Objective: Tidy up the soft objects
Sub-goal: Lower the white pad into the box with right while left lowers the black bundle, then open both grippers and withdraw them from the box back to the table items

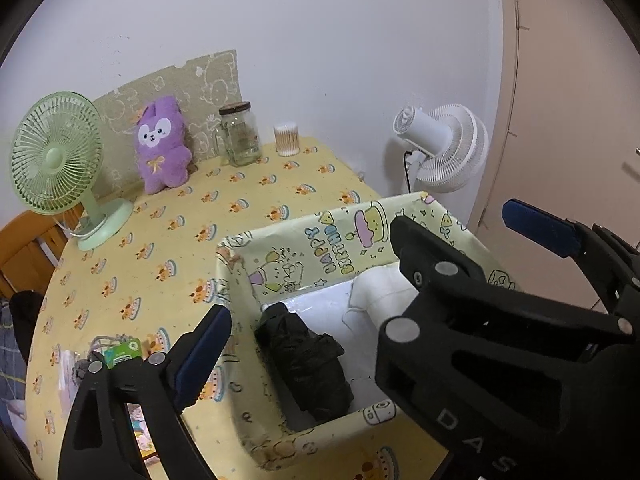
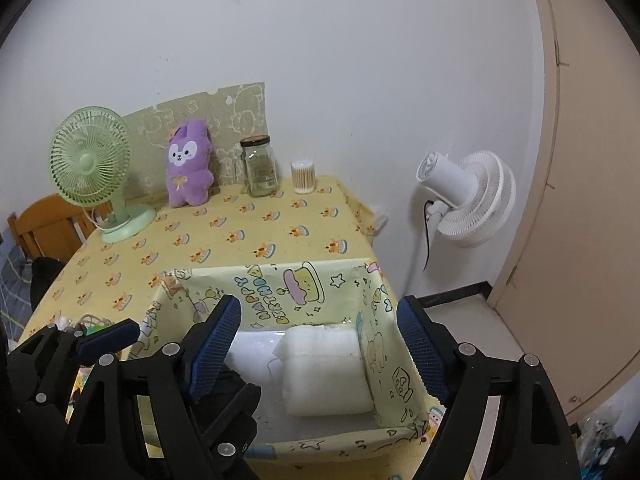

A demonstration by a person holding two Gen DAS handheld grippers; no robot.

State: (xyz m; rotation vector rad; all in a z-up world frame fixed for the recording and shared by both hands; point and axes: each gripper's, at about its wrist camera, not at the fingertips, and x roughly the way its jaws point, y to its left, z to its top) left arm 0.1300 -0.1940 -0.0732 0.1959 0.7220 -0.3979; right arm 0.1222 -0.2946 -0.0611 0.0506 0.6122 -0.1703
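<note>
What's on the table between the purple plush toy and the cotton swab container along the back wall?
A clear glass jar with a dark lid stands between the purple plush toy and the cotton swab container; both wrist views show it.

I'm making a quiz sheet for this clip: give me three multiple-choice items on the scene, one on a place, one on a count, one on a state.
1. Where does the white roll lie?
A. inside the box
B. beside the green fan
C. on the floor

2. How many fans show?
A. one
B. two
C. three

3. How do the right gripper jaws stand?
A. clamped on the roll
B. open, holding nothing
C. shut on the plush

Answers:
1 A: the roll rests on the box floor, by its right wall.
2 B: a green fan on the table, a white fan beside the table.
3 B: the pads stand apart above the box.
</note>
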